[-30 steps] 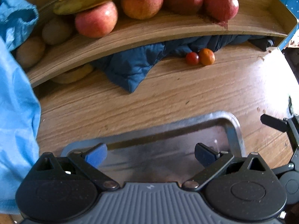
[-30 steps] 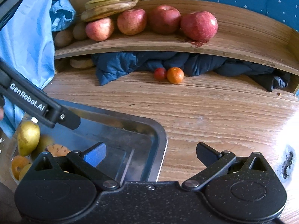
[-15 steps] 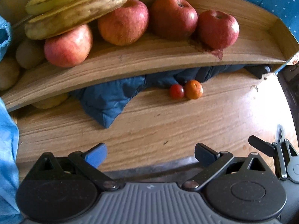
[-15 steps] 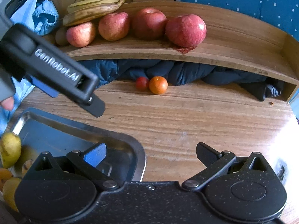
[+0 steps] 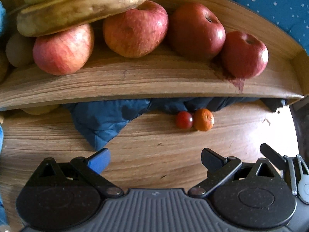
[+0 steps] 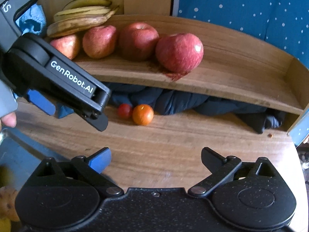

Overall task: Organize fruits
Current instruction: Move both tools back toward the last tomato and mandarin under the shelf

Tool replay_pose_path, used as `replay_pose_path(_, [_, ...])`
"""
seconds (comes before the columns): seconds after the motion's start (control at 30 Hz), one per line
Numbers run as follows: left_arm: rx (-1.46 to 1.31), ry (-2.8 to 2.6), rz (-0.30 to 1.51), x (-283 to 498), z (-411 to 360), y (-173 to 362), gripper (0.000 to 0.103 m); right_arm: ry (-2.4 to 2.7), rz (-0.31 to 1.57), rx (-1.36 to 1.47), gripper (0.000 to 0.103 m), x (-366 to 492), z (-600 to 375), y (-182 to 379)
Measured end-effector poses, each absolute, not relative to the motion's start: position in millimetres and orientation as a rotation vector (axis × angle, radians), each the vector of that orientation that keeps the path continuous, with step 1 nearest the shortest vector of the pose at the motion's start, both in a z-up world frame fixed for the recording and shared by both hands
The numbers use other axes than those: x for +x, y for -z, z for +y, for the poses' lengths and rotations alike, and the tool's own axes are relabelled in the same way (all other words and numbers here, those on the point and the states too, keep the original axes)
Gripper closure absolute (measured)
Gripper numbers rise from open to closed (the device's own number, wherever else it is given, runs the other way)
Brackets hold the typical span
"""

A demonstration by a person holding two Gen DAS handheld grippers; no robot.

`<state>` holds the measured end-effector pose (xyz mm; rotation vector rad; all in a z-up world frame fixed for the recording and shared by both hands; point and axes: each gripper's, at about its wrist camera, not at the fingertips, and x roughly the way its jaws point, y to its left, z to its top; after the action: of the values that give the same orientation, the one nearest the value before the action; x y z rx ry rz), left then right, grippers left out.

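Left claw (image 5: 155,160): jaws wide apart, nothing between them, hanging over bare bench (image 5: 154,166).
Right claw (image 6: 156,160): jaws apart and empty, though they have just been closing a little, with only bench wood showing between them.
Loose fruit: a small orange (image 6: 143,114) and a red tomato (image 6: 125,111) touch each other on the bench, right at the edge of the dark cloth (image 6: 173,100) stuffed under the shelf (image 6: 231,89).
Shelf fruit: four apples (image 5: 135,29) in a row, bananas (image 5: 81,13) lying across the two at the left end.
Tray (image 6: 17,154): a metal corner at the lower left of the right view, with yellowish fruit blurred beside it.
Step in hand, I'd judge: both claws heading for the orange and tomato, neither yet near them.
Risk, crowding: the left claw's arm crosses in front of the right view, close to the tomato — two claws going for one small pair could knock together.
Risk, rolling: both fruits are round and touching, so a pad nudging one may push the other back into the cloth or under the shelf.
Risk, squashing: the tomato looks soft — a hard squeeze could split it.
Risk, snagging: a finger set too deep may catch cloth with the fruit.
Risk, shelf edge: it overhangs the pair, so a steep reach may bump it.
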<state>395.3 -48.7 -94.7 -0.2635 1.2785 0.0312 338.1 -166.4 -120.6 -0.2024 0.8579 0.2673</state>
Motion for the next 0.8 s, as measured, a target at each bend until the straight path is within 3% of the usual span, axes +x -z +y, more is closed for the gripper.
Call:
replay_pose_path(0.5, [-0.324, -0.011, 1.254, 422.7, -53.8, 116.0, 0.021, -0.270, 0.842, -0.221, 0.021, 363.0, -159.9, 131.1])
replay_pose_path(0.8, [-0.354, 0.011, 1.238, 432.8, -49.9, 124.4, 0.041, -0.290, 0.854, -0.234, 0.024, 374.7, -152.5, 137.2])
